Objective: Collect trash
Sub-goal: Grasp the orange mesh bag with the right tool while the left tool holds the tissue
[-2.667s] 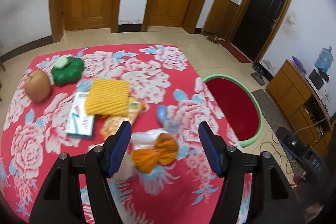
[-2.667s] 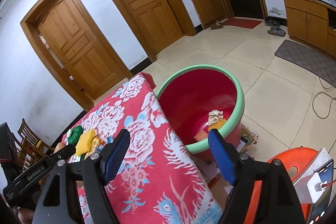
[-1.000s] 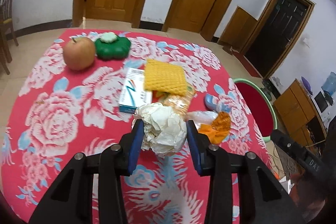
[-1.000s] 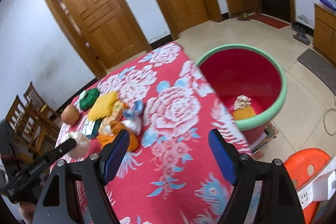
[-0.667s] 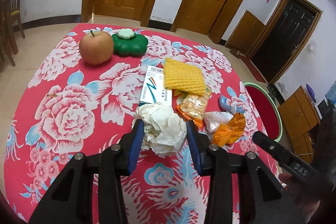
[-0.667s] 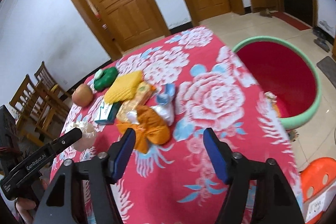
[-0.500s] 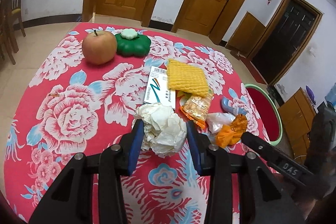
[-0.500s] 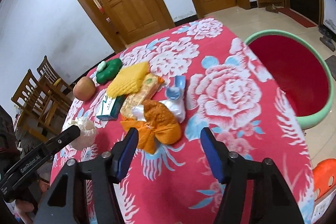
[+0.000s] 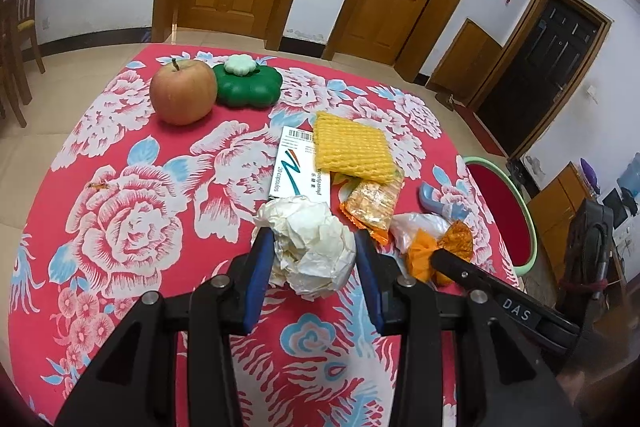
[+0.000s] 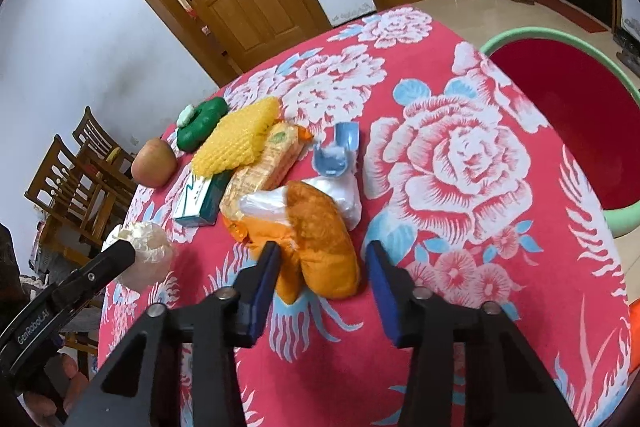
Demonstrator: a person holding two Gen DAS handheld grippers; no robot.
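My left gripper (image 9: 314,259) is shut on a crumpled white paper ball (image 9: 310,247) and holds it above the red flowered tablecloth (image 9: 120,227). The ball also shows in the right wrist view (image 10: 144,251). My right gripper (image 10: 322,269) is open, its jaws on either side of an orange wrapper (image 10: 320,243) that lies on the cloth; it also shows in the left wrist view (image 9: 440,251). The red basin with a green rim (image 10: 568,99) stands off the table's right edge.
On the cloth lie a snack packet (image 10: 268,163), a yellow foam net (image 9: 352,147), a white and teal box (image 9: 300,171), a clear bag (image 10: 344,195), a blue plastic piece (image 10: 336,155), an apple (image 9: 182,91) and a green container (image 9: 246,85). Chairs (image 10: 76,179) stand left.
My right gripper has come down over the table from the basin side and narrowed its opening around the orange wrapper. My left gripper keeps the paper ball and has drifted slightly.
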